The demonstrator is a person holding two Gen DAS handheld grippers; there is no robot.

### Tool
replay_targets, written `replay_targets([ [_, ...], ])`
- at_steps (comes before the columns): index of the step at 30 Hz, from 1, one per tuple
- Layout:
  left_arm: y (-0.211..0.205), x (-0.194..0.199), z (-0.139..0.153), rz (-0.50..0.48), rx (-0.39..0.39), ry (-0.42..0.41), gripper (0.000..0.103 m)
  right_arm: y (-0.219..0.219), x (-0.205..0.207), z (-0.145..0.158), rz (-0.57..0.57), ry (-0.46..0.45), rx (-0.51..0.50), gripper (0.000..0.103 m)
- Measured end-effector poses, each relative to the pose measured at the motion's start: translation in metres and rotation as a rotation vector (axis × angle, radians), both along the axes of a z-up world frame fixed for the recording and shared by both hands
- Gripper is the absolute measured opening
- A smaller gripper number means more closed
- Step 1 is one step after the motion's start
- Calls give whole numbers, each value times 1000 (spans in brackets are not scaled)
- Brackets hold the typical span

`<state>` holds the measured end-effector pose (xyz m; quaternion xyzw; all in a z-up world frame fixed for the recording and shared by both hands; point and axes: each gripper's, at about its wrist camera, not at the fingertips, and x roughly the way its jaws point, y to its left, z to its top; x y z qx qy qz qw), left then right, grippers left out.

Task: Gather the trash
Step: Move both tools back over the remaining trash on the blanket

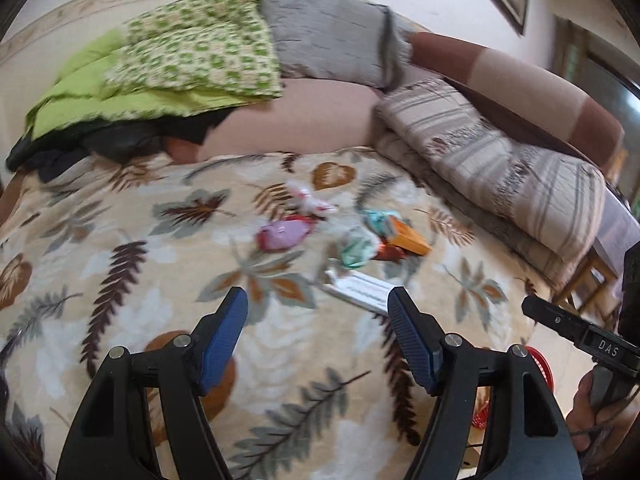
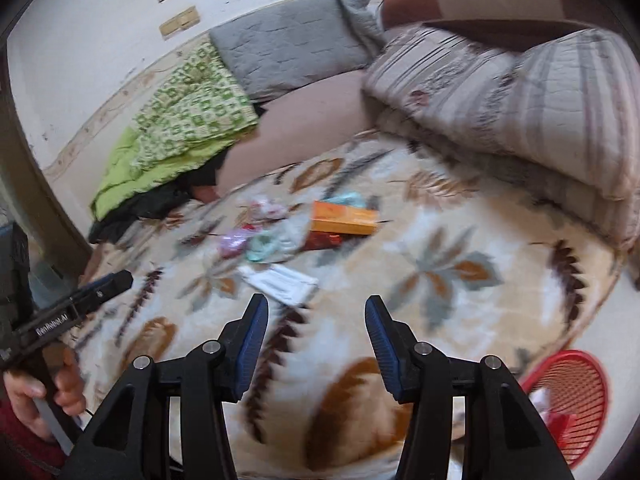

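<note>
Both empty claws gape; right claw point(image 1: 576, 332) reads "DAS".

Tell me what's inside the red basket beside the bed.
The right wrist view shows the red mesh basket on the floor, holding some white and reddish scraps near its left side. The right gripper's frame covers that edge, so the rest of its contents cannot be made out.

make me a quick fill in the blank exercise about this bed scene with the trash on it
1. The mesh basket on the floor is ____.
2. The long carton among the trash is ____.
3. Between the left claw tips there is ____.
4. The blanket is printed with ____.

Missing words: red; orange; nothing; leaves
</note>
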<state>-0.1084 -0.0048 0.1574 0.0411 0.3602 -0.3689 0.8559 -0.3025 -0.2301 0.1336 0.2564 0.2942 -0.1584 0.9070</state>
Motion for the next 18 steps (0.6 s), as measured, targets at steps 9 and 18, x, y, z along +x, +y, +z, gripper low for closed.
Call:
replay_targets([
  [9, 12, 25, -19, 44, -25, 82, 71, 5, 88, -34, 122, 139, 46, 55],
  [18, -10, 55, -14, 47, -28, 81, 72, -31, 158, -78, 133, 238, 68, 60],
])
